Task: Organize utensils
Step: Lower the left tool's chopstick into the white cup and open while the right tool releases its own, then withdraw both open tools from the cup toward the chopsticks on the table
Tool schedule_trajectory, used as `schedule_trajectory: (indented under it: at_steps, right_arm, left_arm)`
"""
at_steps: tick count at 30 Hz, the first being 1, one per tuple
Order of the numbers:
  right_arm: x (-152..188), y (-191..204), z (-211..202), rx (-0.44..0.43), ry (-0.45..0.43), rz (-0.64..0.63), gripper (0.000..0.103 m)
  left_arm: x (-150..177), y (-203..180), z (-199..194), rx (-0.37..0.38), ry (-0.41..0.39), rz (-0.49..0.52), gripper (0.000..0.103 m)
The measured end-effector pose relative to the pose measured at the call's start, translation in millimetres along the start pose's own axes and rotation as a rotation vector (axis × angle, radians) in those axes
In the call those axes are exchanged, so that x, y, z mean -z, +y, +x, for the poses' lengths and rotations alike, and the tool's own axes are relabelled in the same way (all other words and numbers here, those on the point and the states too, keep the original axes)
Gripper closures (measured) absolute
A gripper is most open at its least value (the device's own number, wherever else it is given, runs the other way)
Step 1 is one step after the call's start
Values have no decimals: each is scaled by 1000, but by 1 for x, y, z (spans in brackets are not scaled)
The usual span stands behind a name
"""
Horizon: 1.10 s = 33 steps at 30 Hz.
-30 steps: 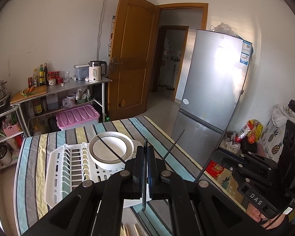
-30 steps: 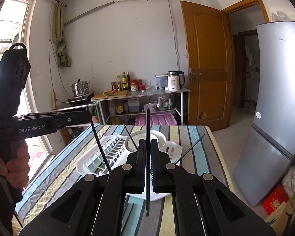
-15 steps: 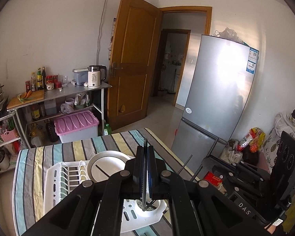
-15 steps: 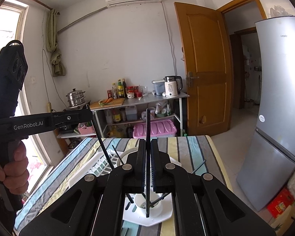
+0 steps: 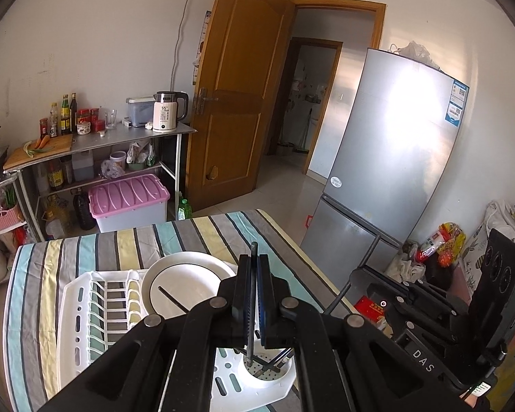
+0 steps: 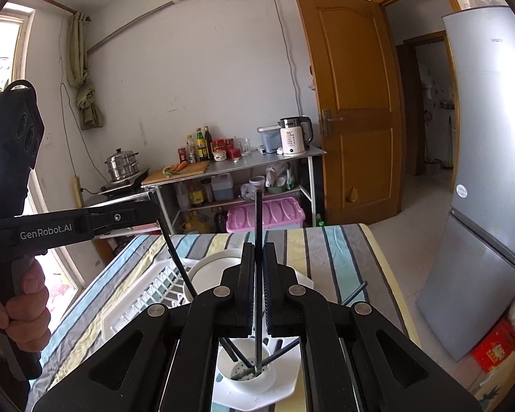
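My left gripper point(image 5: 253, 267) is shut on a black chopstick point(image 5: 251, 336) held upright, its lower tip inside the white utensil cup point(image 5: 267, 372) of the dish rack point(image 5: 96, 312). My right gripper point(image 6: 257, 257) is shut on another black chopstick point(image 6: 258, 213), also upright with its tip in the same cup point(image 6: 247, 370). Other black chopsticks lean in the cup. A white plate point(image 5: 185, 285) with a chopstick across it sits on the rack. The left gripper also shows at the left of the right wrist view point(image 6: 86, 223).
The rack stands on a striped tablecloth point(image 5: 34, 295). A silver fridge point(image 5: 395, 158) is to the right, a wooden door point(image 5: 237, 96) behind, and a metal shelf point(image 5: 99, 144) with bottles, a kettle and a pink-lidded bin point(image 5: 130, 202) at the back left.
Both grippers have risen and tilted over the utensil cup, bringing the lower tips of their chopsticks down into it. Both stay shut on their chopsticks.
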State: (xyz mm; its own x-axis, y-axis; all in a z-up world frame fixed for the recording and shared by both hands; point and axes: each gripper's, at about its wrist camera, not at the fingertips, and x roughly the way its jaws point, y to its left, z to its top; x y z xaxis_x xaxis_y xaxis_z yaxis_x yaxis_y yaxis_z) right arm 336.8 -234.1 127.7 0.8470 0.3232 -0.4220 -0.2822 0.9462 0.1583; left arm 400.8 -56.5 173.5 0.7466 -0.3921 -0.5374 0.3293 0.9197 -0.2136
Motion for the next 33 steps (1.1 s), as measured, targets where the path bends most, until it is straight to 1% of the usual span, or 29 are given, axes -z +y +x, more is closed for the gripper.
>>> schedule_trajectory:
  at_steps: [7, 15, 21, 24, 28, 33]
  right_arm:
    - [15, -11, 16, 8, 50, 24, 99]
    - [18, -20, 21, 28, 70, 35, 98]
    - [16, -21, 20, 42, 83, 32, 98]
    - [16, -20, 17, 52, 85, 20, 97]
    - [18, -18, 10, 61, 78, 7, 91]
    - [21, -13, 1, 75, 75, -12, 90]
  left_arm:
    - [14, 13, 21, -3, 46, -28, 100]
    - [19, 23, 28, -32, 53, -39, 100]
    - [22, 29, 27, -67, 51, -54, 100]
    - [24, 28, 24, -76, 48, -45, 100]
    - [29, 26, 19, -70, 54, -35, 99]
    - [38, 21, 9, -77, 49, -20, 99]
